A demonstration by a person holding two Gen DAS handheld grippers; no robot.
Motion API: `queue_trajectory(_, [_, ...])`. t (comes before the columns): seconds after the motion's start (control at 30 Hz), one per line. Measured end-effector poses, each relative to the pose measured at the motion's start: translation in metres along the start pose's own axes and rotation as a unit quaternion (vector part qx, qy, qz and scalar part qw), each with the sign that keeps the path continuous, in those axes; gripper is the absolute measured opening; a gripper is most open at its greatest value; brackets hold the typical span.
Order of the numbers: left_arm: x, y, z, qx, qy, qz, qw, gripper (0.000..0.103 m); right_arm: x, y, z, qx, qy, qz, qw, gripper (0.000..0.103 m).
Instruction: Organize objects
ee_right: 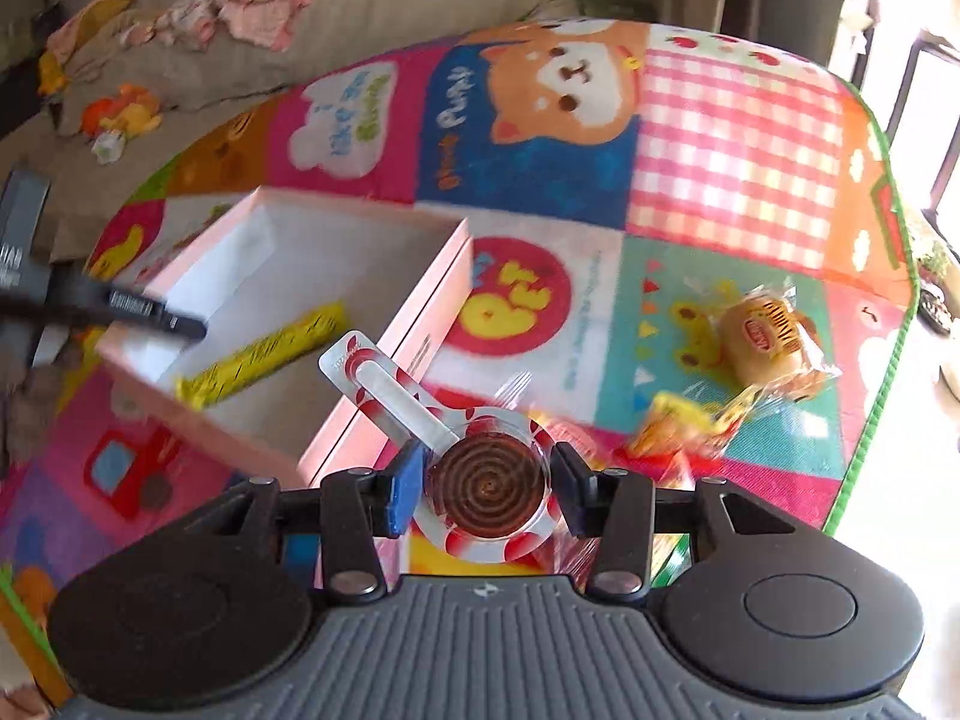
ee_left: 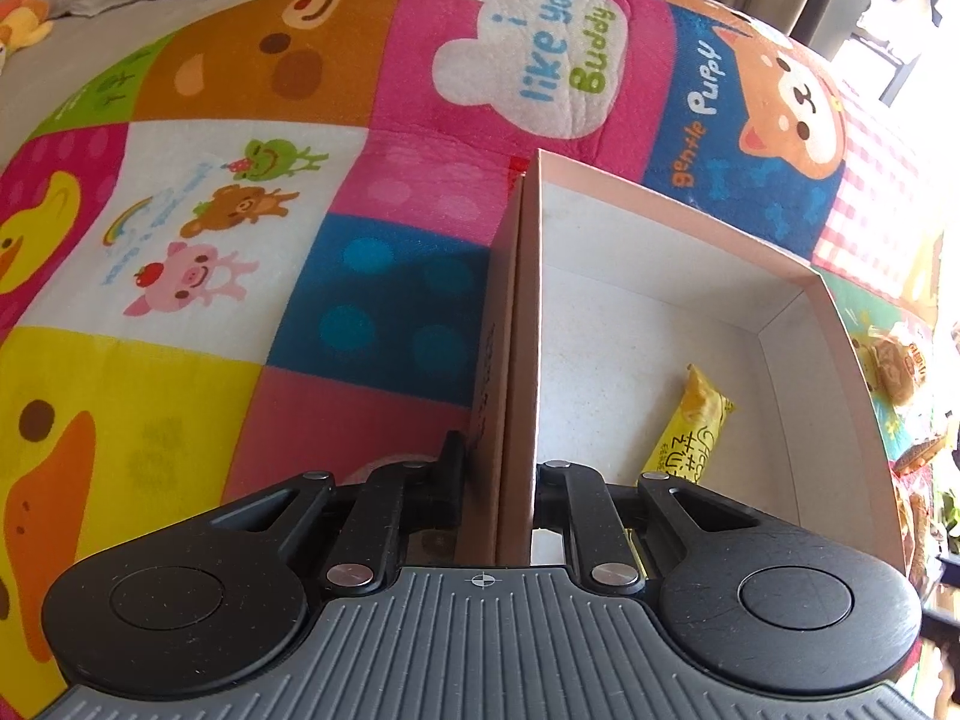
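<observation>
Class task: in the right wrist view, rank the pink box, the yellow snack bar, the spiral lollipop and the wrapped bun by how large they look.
1. pink box
2. spiral lollipop, though it sits nearest the camera
3. yellow snack bar and wrapped bun: too alike to rank

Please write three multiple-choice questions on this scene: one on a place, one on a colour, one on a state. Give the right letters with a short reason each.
1. Where does the yellow snack bar lie?
A. inside the pink box
B. on the mat
C. on the sofa

2. What colour is its wrapper?
A. blue
B. yellow
C. green

3. What do the left tongs do?
A. hang open
B. hold a lollipop
C. clamp the box wall

Answers: 1 A, it rests on the box floor; 2 B, plainly yellow; 3 C, the wall stands pinched between them.
</observation>
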State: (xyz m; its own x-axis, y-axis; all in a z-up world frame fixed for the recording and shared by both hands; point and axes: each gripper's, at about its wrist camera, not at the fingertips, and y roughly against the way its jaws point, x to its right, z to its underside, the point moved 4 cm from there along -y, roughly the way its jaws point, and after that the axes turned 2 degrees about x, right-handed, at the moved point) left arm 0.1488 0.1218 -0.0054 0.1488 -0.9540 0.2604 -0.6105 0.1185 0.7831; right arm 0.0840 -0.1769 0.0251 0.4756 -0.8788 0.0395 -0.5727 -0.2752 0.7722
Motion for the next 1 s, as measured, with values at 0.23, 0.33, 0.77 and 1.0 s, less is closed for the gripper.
queue_trajectory(0.23, [0.002, 0.002, 0.002, -0.002, -0.005, -0.004, 1.0000, 0.016, -0.045, 0.002, 0.004, 0.020, 0.069, -0.007, 0.997, 0.064])
queue_trajectory(0.33, [0.002, -0.001, 0.000, -0.003, -0.005, -0.001, 1.0000, 0.016, -0.054, -0.005, -0.008, 0.040, 0.082, 0.008, 0.996, 0.064])
queue_trajectory(0.77, [0.010, -0.022, -0.025, 0.007, -0.018, -0.008, 0.9998, 0.018, -0.013, -0.019, -0.058, 0.117, 0.022, -0.003, 0.993, 0.070])
queue_trajectory(1.0, [0.017, -0.025, -0.026, 0.001, -0.030, -0.010, 0.9995, 0.017, 0.133, -0.032, -0.079, 0.101, -0.020, 0.165, 0.981, 0.094])
